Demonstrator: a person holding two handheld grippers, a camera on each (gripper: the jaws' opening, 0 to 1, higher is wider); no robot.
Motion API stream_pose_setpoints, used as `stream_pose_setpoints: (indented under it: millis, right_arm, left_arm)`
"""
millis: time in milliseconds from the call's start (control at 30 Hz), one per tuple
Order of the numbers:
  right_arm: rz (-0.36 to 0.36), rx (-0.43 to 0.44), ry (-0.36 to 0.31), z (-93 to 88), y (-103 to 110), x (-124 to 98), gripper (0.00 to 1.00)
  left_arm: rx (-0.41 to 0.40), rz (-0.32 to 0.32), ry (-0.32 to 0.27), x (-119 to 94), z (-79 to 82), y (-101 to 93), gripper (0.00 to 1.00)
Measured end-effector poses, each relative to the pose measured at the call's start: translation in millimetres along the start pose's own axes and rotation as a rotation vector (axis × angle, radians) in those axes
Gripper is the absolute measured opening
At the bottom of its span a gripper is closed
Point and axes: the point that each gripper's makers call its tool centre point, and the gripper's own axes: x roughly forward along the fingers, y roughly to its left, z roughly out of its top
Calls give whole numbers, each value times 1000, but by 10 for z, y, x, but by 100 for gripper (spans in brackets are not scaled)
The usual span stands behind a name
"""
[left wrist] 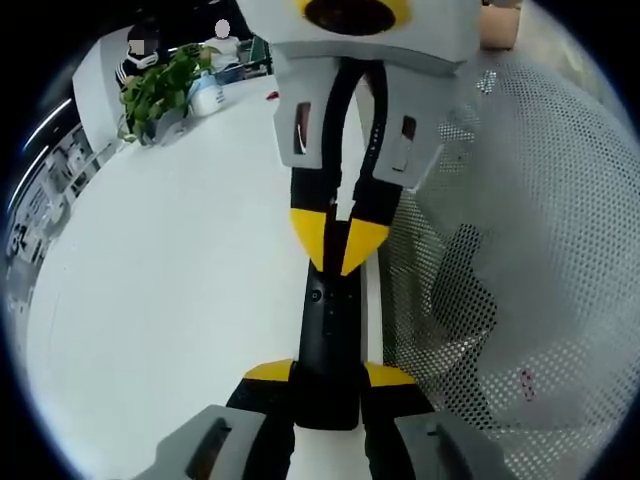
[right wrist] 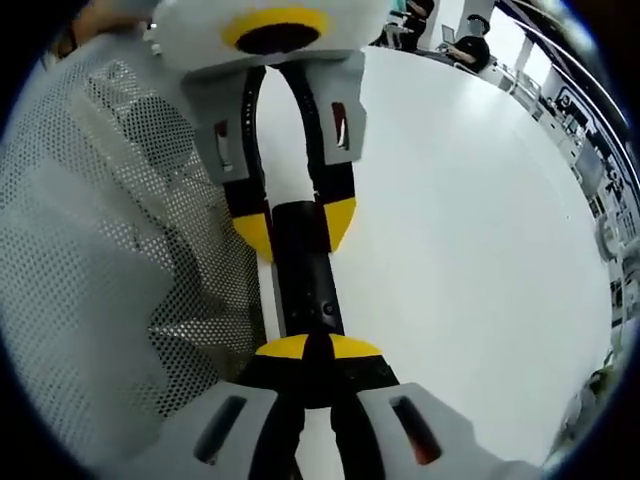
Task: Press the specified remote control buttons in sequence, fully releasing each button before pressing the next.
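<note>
A slim black remote [left wrist: 328, 320] lies lengthwise over the white table [left wrist: 180, 300]. My left gripper [left wrist: 328, 375] is shut on its near end, one yellow-tipped finger on each long side. My right gripper [left wrist: 338, 245] comes in from the top, its yellow tips closed together and resting on the remote's upper face. In the right gripper view the remote [right wrist: 308, 285] runs away from my right gripper [right wrist: 320, 347], whose shut tips sit on it just past a small round button. The left gripper [right wrist: 297, 225] clamps the far end. The buttons under the tips are hidden.
A white perforated mesh surface [left wrist: 520, 250] fills the right side, close beside the remote, and shows again [right wrist: 110, 250] on the left. A potted green plant [left wrist: 160, 90] and a seated person stand at the table's far edge. People at desks [right wrist: 450, 40] are in the background.
</note>
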Motion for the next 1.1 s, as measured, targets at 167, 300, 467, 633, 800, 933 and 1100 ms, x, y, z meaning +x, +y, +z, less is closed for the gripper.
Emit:
stream_pose_setpoints:
  millis: [167, 300, 467, 633, 800, 933, 1100]
  right_arm:
    - [-3, 10, 5, -12, 3, -3, 4]
    - [-14, 38, -21, -18, -1, -17, 4]
    - [-9, -37, -29, 5, 16, -18, 3]
    - [-7, -33, -40, 9, 12, -16, 2]
    - [12, -7, -40, 23, 3, -9, 2]
    - [18, -13, -31, 36, 18, 1, 2]
    - [4, -74, -2, 54, 34, 10, 2]
  left_arm:
    - [1, 0, 2, 3, 3, -3, 25]
    - [0, 2, 1, 1, 0, -5, 25]
    - [0, 3, 1, -1, 0, -5, 25]
    - [-1, 5, 1, 2, 0, -4, 25]
    - [3, 4, 1, 1, 3, -7, 25]
    - [4, 3, 0, 1, 2, -9, 25]
    - [6, 3, 0, 0, 2, -9, 25]
